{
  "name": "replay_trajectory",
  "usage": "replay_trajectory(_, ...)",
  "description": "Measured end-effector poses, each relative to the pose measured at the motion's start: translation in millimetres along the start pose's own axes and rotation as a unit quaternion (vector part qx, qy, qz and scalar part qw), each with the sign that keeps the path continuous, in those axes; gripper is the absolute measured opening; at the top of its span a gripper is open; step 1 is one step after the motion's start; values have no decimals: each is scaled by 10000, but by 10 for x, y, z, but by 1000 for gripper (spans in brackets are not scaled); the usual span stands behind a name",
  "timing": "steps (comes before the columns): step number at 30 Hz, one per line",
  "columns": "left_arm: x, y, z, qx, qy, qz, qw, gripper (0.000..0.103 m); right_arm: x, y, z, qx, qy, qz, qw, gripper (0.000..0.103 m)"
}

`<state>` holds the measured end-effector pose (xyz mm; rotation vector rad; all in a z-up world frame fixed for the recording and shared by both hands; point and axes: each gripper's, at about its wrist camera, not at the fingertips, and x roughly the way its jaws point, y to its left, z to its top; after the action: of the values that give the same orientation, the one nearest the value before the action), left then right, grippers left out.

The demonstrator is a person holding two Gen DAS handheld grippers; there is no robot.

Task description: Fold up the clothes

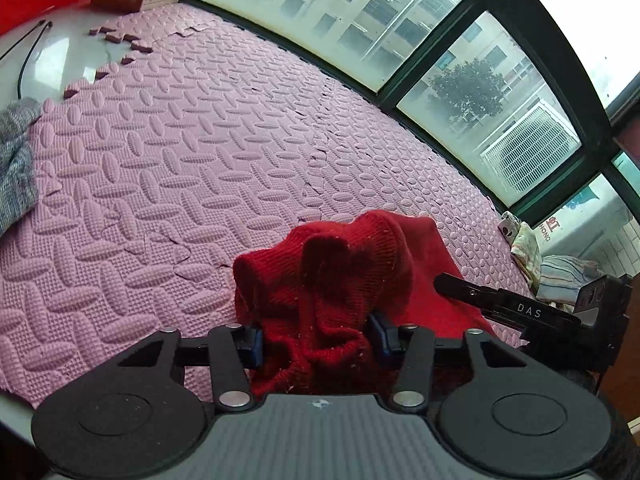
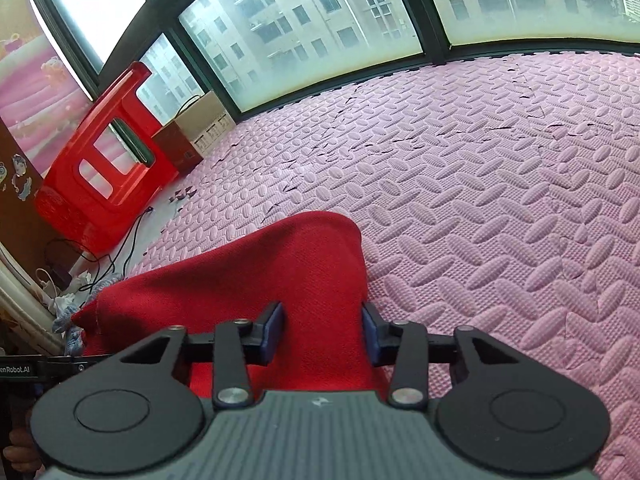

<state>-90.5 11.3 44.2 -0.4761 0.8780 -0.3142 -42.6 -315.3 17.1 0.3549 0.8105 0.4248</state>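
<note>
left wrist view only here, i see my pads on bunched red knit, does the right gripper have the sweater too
Observer: Yes. The right gripper is shut on a flat fold of the sweater, which fills the gap between its pads.
Operator: ok anything close on its far side
Observer: A red stool lies tipped over by the window, just off the edge of the mat.
</note>
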Motion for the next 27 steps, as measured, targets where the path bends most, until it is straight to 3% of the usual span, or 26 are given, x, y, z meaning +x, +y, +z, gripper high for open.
replay_trajectory(5, 123, -219, 188, 368, 2, -141, 9992, 40, -274, -76, -14, 199, -405, -185, 9988, 25)
replay_trajectory(12, 628, -817, 456, 950, 263, -527, 9937, 38, -713, -420, 130, 468, -1002, -851, 9902, 23)
replay_trajectory(21, 1362, -1757, 657, 1600, 550, -1005, 9805, 38, -1311, -1027, 373, 841, -1699, -1671, 9676, 23)
replay_trajectory(24, 1590, -1996, 625, 1820, 642, -1068, 9754, 40, -1391, -1282, 372, 990, -1757, -1886, 9611, 24)
replay_trajectory(27, 1825, -2129, 516, 1962, 919, -932, 9718, 45, -1429, -1521, 303, 1108, -1661, -2150, 9560, 32)
